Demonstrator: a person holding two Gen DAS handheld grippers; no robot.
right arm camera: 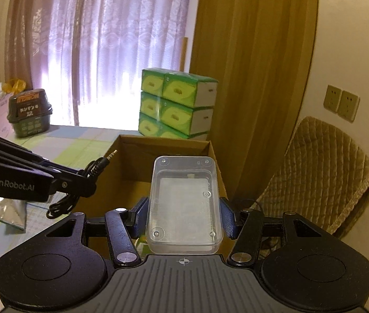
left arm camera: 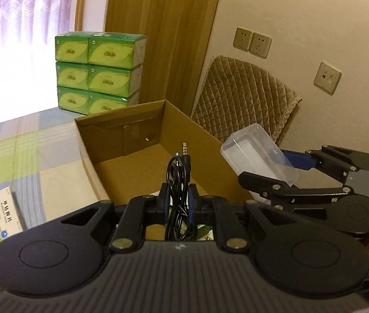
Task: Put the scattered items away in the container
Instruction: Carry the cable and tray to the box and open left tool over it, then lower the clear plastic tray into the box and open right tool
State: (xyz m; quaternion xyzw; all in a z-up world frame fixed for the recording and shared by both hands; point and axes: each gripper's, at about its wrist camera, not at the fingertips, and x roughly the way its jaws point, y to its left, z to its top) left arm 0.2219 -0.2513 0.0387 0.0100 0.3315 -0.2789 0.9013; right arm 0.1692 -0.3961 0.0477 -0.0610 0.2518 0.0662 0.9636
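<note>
My left gripper (left arm camera: 179, 198) clamps the coiled audio cable (left arm camera: 180, 172), plug pointing up, over the cardboard box (left arm camera: 132, 135); my right gripper (right arm camera: 184, 216) pinches the clear plastic case (right arm camera: 184, 203) lengthwise.

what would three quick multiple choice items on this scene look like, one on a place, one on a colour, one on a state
1. Where is the cardboard box?
A. on the patterned bedspread
B. on a chair
C. on the floor

2. What colour are the stacked tissue packs?
A. blue
B. green
C. red

3. What is the right gripper doing?
A. hanging open
B. shut on nothing
C. shut on the clear plastic box

Key: 1 A, the box rests on the bedspread. 2 B, the wrappers are green. 3 C, both pads press its sides.
</note>
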